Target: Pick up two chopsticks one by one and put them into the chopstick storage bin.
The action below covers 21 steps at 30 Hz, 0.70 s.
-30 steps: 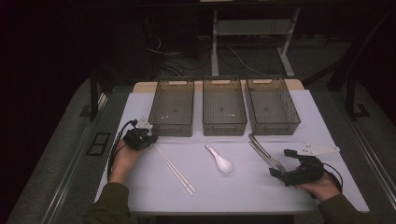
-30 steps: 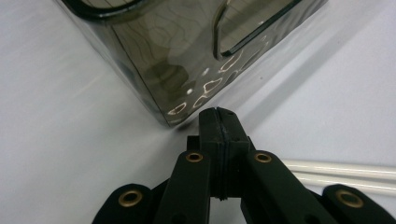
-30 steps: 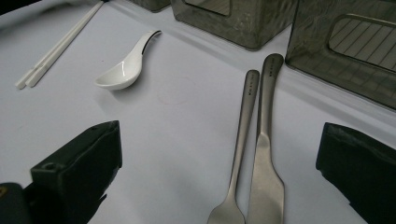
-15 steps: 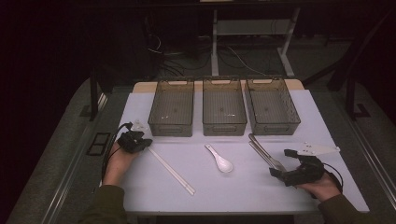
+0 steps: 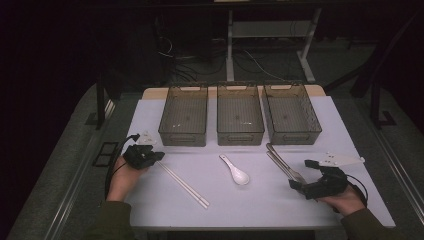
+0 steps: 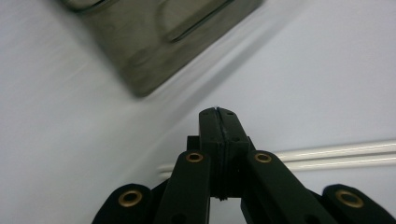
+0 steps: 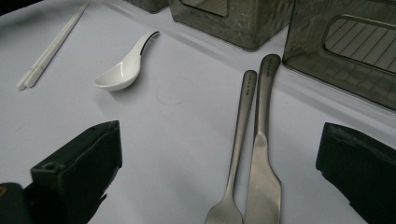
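- Your left gripper [image 6: 218, 122] is pressed together, empty; its black jaws cover part of the white chopsticks [image 6: 336, 154] at 3 o'clock.
- Your right gripper [image 7: 219, 186] is spread; the steel fork [image 7: 236, 154] and knife [image 7: 262, 158] are cut off at 6 o'clock.

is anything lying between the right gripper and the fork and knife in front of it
Nothing visible. The right gripper has its fingers spread, and the fork and knife lie side by side on bare table straight ahead. The spoon sits well off to the side.
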### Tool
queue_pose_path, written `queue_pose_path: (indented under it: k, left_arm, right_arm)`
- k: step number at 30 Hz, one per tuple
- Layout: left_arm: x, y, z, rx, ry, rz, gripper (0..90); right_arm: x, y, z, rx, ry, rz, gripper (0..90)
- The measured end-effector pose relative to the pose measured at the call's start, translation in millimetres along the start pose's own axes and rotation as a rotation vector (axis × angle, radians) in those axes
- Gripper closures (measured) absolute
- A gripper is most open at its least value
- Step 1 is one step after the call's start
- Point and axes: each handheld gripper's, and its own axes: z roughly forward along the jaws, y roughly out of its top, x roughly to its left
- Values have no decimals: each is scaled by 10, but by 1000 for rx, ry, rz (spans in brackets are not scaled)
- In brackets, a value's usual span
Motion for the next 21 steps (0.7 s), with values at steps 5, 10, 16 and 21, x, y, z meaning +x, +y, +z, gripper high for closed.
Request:
queue_pose_path:
  k: [5,10,16,21]
  left_arm:
    - [-294,-4,-54,-24,-92,28,892]
    - [-627,-59,-71,-27,-188,82,891]
    - [-970,-86,-58,-30,-283,138,892]
    - [-1209,-61,53,-6,-351,186,892]
  right_arm:
    - [7,-1,-3,-2,0,-1,4]
    - [5,-1,-7,-3,-2,1,4]
    - [14,2,0,1,-2,-4,4]
    - [12,1,-2,-3,-4,-3,4]
